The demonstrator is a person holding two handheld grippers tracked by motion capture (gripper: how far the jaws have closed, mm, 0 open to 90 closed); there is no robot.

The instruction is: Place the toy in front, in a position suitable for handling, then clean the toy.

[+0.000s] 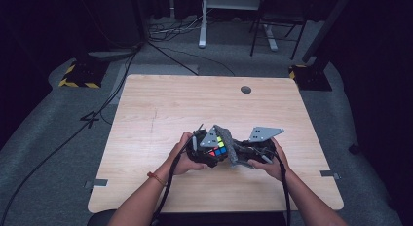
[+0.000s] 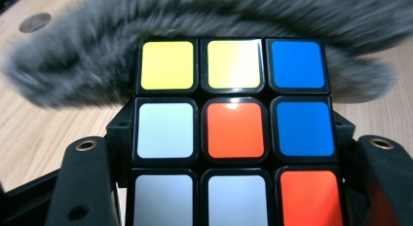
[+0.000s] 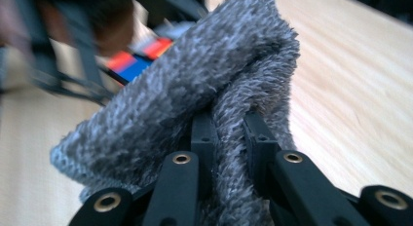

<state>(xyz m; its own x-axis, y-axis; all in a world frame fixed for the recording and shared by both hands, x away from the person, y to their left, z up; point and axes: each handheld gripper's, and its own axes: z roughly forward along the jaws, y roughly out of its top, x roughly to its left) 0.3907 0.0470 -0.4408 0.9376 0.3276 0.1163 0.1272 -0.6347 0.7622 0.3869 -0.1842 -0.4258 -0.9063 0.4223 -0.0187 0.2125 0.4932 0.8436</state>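
Left claw (image 2: 234, 187) is clamped on a puzzle cube (image 2: 234, 128), its two black jaws pressed against the cube's opposite sides in the left gripper view; the face toward that camera shows yellow, yellow, blue across the far row, white, orange, blue across the middle, and white, white, orange across the near row. Right claw (image 3: 229, 133) is closed tight on a fold of grey fuzzy cloth (image 3: 195, 89), the fabric pinched between its jaws and bulging out above and to the side of them in the right gripper view. Both claws meet near the front middle of the table (image 1: 160, 104) in the high view, the left claw (image 1: 207, 150) and right claw (image 1: 238, 153) close together, each held in one of the person's hands. Cloth (image 1: 231, 145) lies draped against the cube (image 1: 218, 147) on its right side and arcs over its far edge; in the left gripper view the cloth (image 2: 97, 55) appears blurred beyond the yellow row. Cube and cloth are both held just above the table surface. Farther off, a round dark grommet (image 1: 246, 89) sits near the table's far edge.
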